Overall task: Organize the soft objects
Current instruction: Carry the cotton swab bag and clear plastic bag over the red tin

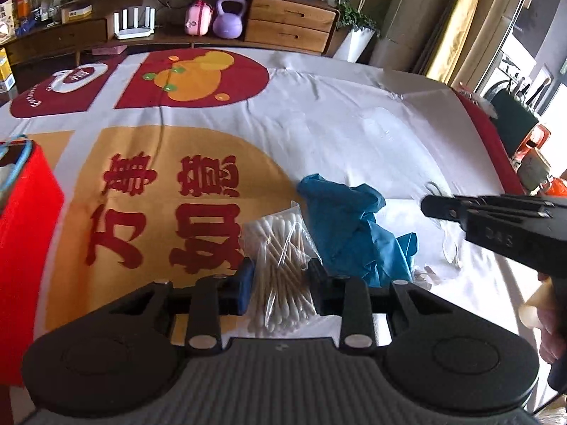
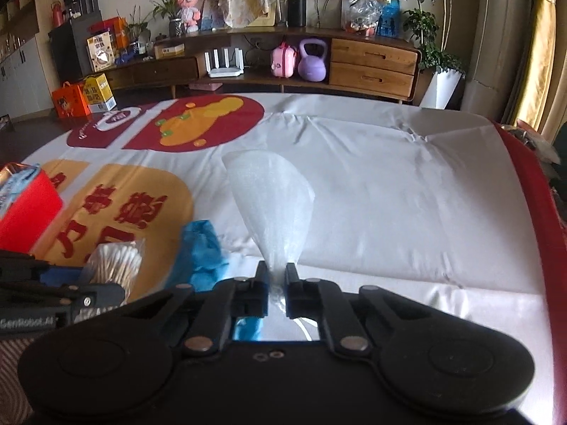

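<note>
The right claw [image 2: 275, 276] is clenched on the gathered neck of a translucent white pouch [image 2: 271, 198], which fans out above the fingers and stands clear of the cloth. What the pouch is made of, and whether anything is in it, cannot be told; its lower end is lost between the fingers. In the left wrist view the right claw comes in from the right edge and the pouch itself cannot be made out there.

The left claw [image 1: 280, 285] is released, its two fingers standing on either side of a clear bag of cotton swabs [image 1: 280, 265] that lies on the surface. Whether the pads touch the bag cannot be told, since the near end of the bag is hidden behind the claw's body. Just beside the bag, toward the right, lies a crumpled blue glove [image 1: 349, 223], touching the bag's edge. Its near end is cut off by the left claw.

All of this rests on a white cloth [image 1: 354, 124] printed with red and orange shapes and red characters, which covers the surface. A red box [image 1: 24, 233] stands at the left, cut off by the frame edge, so its contents are hard to read. Small pale bits lie near the glove's right side, too small to name.
</note>
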